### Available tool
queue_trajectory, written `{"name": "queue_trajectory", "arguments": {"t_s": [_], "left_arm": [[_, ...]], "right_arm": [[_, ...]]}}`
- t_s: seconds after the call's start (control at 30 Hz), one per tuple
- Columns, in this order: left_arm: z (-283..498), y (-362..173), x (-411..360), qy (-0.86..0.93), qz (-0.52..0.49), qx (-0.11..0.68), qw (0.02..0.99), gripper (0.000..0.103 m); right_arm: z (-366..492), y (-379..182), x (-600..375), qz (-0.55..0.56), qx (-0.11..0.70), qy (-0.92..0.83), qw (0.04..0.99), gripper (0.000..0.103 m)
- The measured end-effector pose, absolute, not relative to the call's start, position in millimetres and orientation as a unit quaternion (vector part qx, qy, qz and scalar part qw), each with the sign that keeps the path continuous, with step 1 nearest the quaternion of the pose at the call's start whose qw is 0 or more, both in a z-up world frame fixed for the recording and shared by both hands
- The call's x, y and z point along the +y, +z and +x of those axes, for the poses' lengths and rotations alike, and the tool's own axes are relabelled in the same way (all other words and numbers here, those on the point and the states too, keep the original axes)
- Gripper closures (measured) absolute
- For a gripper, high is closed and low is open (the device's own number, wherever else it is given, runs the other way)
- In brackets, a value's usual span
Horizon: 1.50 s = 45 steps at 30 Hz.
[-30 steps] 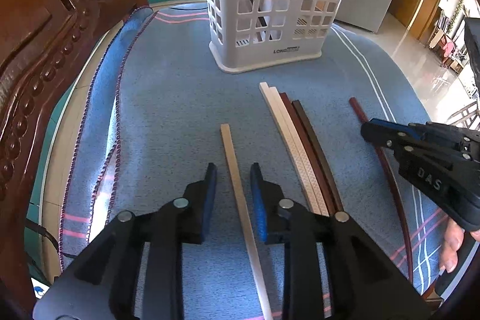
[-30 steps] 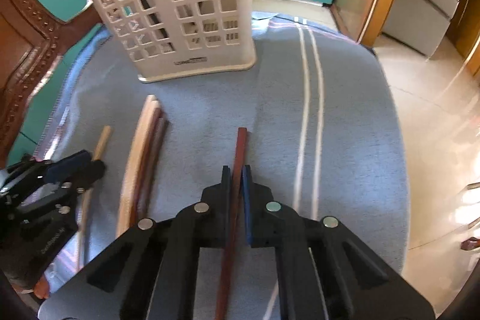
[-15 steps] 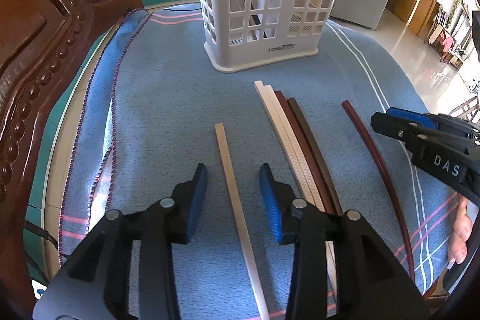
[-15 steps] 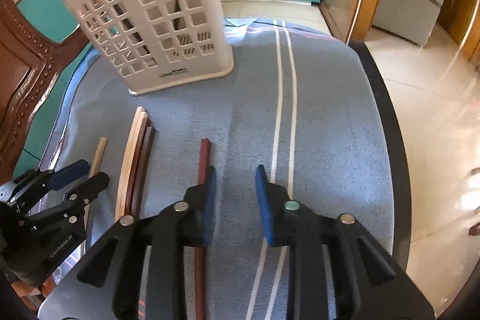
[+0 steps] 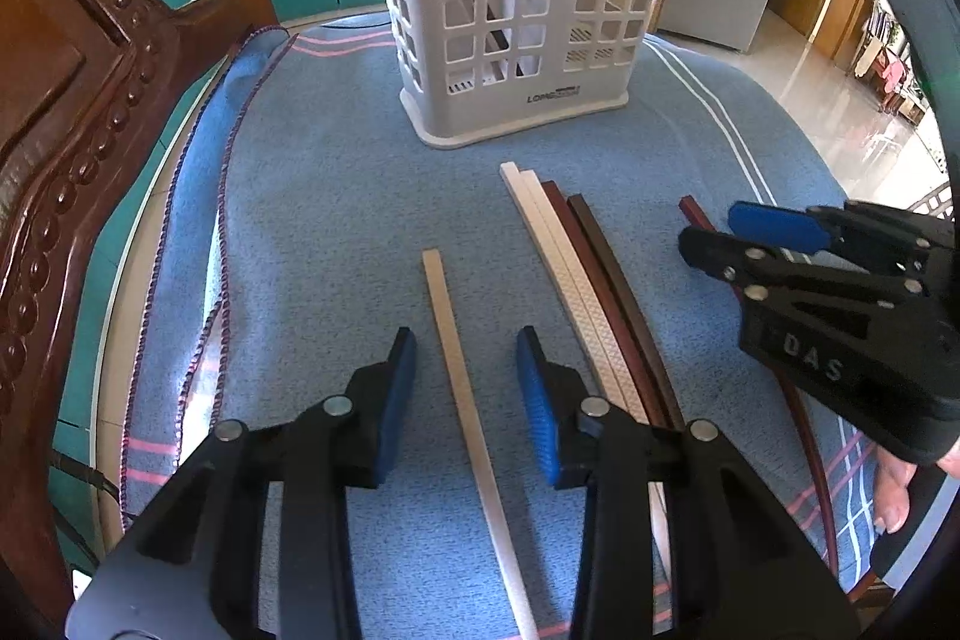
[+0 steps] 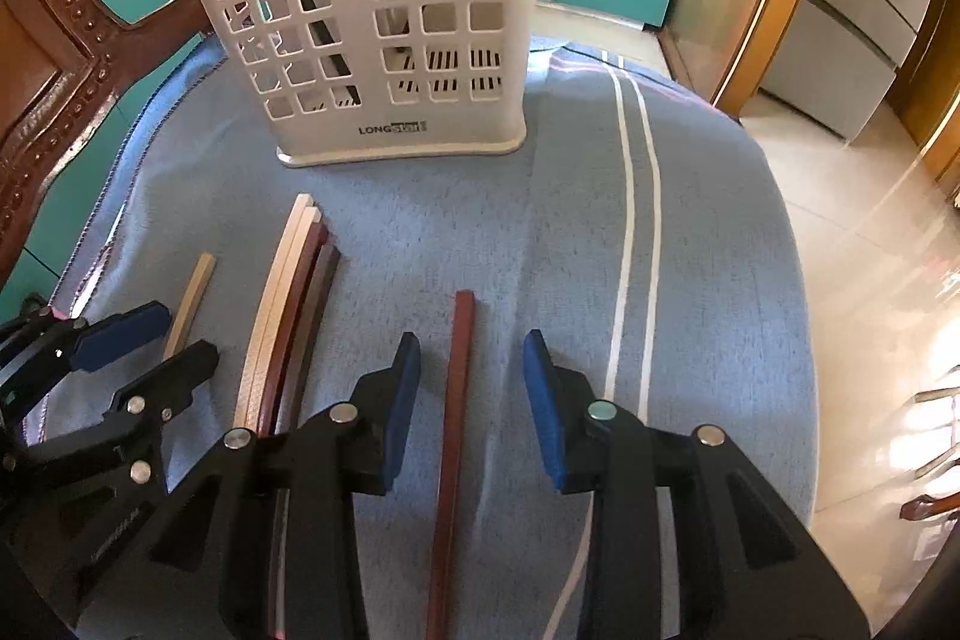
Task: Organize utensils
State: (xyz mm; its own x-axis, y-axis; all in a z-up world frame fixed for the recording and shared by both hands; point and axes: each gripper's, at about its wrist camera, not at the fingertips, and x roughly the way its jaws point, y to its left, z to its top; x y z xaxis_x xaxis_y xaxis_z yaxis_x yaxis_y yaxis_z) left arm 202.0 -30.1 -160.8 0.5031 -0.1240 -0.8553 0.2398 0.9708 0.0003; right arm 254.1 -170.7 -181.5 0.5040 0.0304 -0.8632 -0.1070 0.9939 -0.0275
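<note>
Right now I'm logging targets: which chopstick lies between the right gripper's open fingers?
The lone reddish-brown chopstick, lying apart to the right of the four bunched chopsticks; the right gripper straddles it.

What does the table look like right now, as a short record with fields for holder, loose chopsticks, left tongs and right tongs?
holder: white slotted basket upright at the far side of the blue cloth, dark sticks inside
loose chopsticks: one pale stick, a bundle of four, one red-brown stick, all flat on the cloth
left tongs: open, straddling the pale stick
right tongs: open, straddling the red-brown stick
</note>
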Motion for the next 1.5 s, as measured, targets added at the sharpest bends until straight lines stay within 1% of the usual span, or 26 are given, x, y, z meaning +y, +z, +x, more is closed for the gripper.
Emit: {"name": "queue_trajectory", "arguments": {"t_s": [0.07,0.1,0.13,0.2,0.33,0.5,0.6,0.67,0.7,0.73,0.87,0.93,1.0,1.27,1.37,1.5], "left_arm": [[201.8,-160.9,-30.9,-0.108,0.059,0.487,0.865,0.068],[201.5,-161.0,-31.3,-0.11,0.059,0.487,0.865,0.069],[202.0,-161.0,-31.4,-0.113,0.058,0.487,0.864,0.07],[201.5,-160.5,-33.9,-0.132,0.051,0.486,0.863,0.07],[200.9,-160.1,-39.9,-0.154,0.048,0.484,0.86,0.071],[203.5,-162.2,-37.8,-0.131,0.055,0.484,0.863,0.071],[203.9,-163.0,-40.1,-0.118,0.066,0.48,0.867,0.068],[204.7,-163.1,-41.6,-0.111,0.071,0.479,0.868,0.065],[206.4,-162.8,-39.8,-0.106,0.074,0.479,0.868,0.06],[206.6,-162.8,-40.0,-0.099,0.078,0.479,0.869,0.057],[209.7,-160.9,-39.9,-0.095,0.078,0.48,0.869,0.057],[209.5,-160.8,-39.1,-0.094,0.077,0.48,0.869,0.057],[210.2,-160.4,-38.6,-0.093,0.076,0.481,0.868,0.055],[206.3,-162.3,-36.5,-0.093,0.074,0.482,0.868,0.055],[206.4,-162.4,-35.7,-0.087,0.073,0.482,0.869,0.05],[206.6,-163.1,-31.8,-0.088,0.064,0.485,0.868,0.049]], "right_arm": [[256.0,-181.5,-171.8,-0.036,0.496,0.038,0.867,0.075],[257.0,-181.0,-172.3,-0.035,0.495,0.037,0.867,0.086],[257.1,-180.8,-173.5,-0.032,0.495,0.037,0.867,0.093],[257.1,-179.9,-178.6,-0.024,0.496,0.035,0.867,0.095],[258.3,-177.2,-191.1,-0.006,0.499,0.024,0.866,0.095],[256.3,-174.7,-205.0,0.006,0.502,0.028,0.864,0.094],[258.1,-173.4,-204.7,-0.008,0.5,0.027,0.866,0.094],[257.4,-174.0,-201.4,-0.017,0.5,0.022,0.866,0.092],[254.4,-175.5,-198.5,-0.019,0.5,0.021,0.866,0.09],[255.5,-177.0,-197.0,-0.024,0.501,0.02,0.865,0.087],[243.6,-178.2,-185.4,-0.037,0.499,0.015,0.865,0.084],[243.2,-178.3,-183.1,-0.039,0.499,0.012,0.866,0.08],[242.1,-178.2,-181.1,-0.04,0.498,0.009,0.866,0.079],[250.5,-178.4,-182.3,-0.029,0.501,0.014,0.865,0.079],[251.1,-177.5,-183.6,-0.027,0.502,0.016,0.864,0.079],[251.7,-177.8,-181.1,-0.036,0.502,0.018,0.864,0.079]]}}
